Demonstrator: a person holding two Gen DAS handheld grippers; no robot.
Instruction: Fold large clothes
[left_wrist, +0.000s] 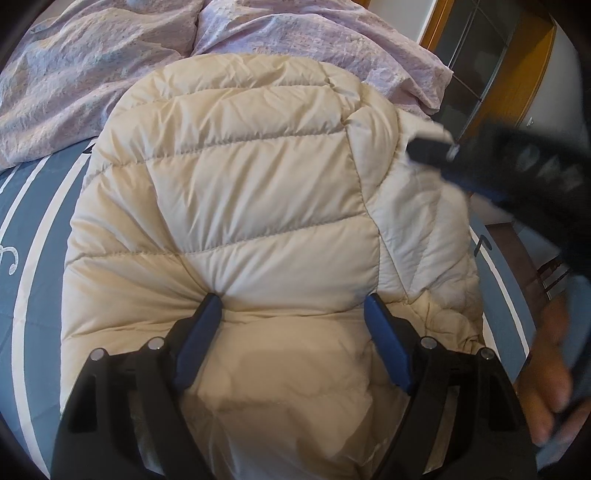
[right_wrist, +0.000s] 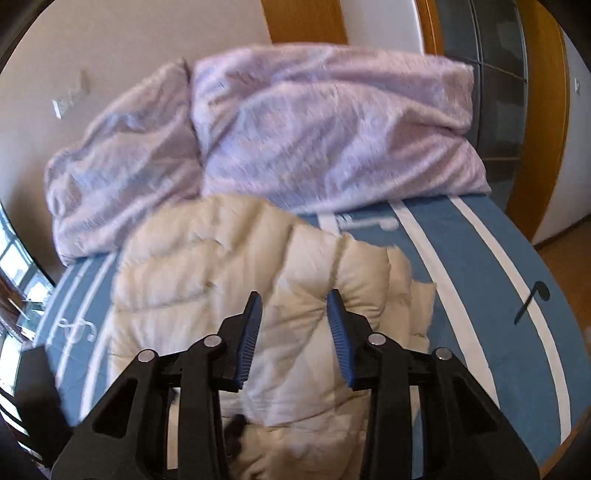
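Folding: cream down jacket (left_wrist: 236, 206), puffy side up on my bed's blue striped sheet (left_wrist: 33, 280), just in front of lilac duvet (left_wrist: 92, 74).
Left claw (left_wrist: 293, 306): wide, fingertips dented into padding, nothing pinched.
Right claw (right_wrist: 294, 299): narrower, jaws apart; whether fabric is caught between them I can't tell.
Handling guess: light, soft, springy, slick shell; will puff back.
Grab point: stitched seam or hem edge, not fat baffles.

Cream quilted puffer jacket (left_wrist: 258, 206); folded, puffy, flat on the blue striped bed sheet (right_wrist: 480, 266)
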